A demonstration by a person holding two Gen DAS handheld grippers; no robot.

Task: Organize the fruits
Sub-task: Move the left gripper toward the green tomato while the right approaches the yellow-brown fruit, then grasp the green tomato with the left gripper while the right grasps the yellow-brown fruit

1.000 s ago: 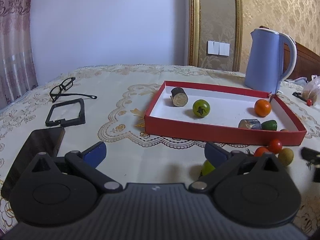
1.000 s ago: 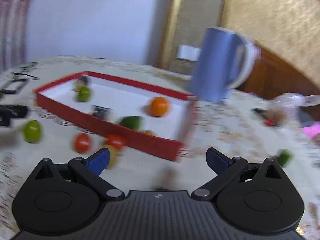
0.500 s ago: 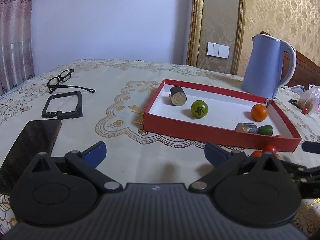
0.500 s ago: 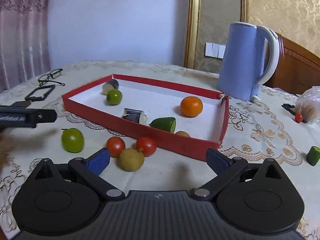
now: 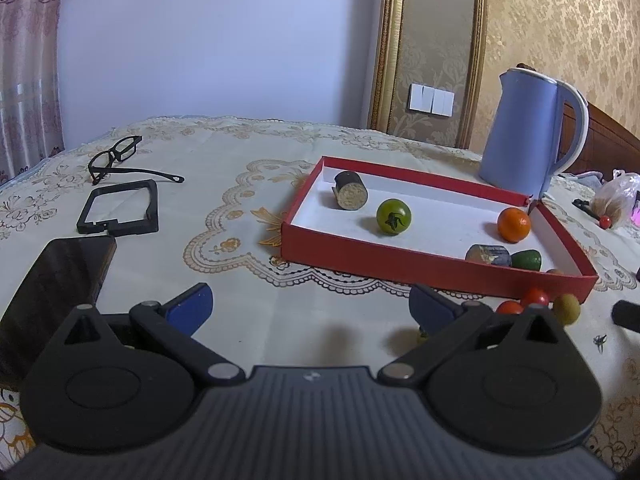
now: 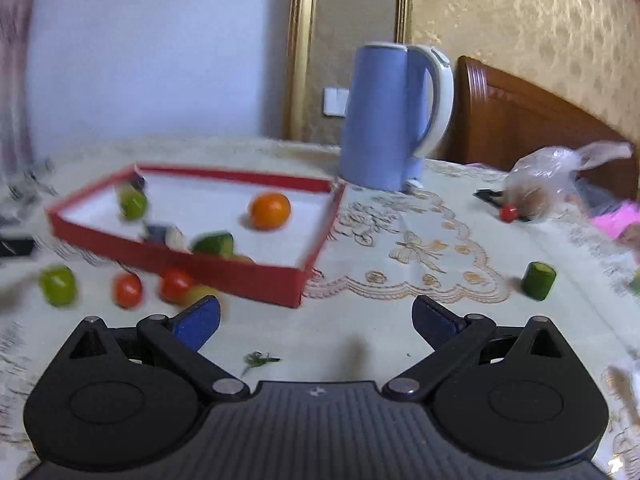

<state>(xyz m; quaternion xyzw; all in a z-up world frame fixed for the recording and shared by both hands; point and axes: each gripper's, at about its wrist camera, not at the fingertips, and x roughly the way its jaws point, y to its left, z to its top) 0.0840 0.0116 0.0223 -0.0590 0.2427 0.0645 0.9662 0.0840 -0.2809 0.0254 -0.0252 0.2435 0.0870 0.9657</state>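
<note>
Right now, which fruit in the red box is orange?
The round orange near the kettle end of the red box. The others inside differ: a green tomato, a green cut piece and two dark cut chunks.

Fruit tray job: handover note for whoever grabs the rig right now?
Left gripper: open, empty, low over the cloth near the tray's front wall.
Right gripper: open, empty; its view is motion-blurred.
In the red tray: orange, green tomato, two dark cut pieces, a green cut piece.
Left to do, outside the front wall: green fruit, two red tomatoes, a yellowish fruit. A cucumber chunk sits far right; a small red fruit lies by the plastic bag.
</note>
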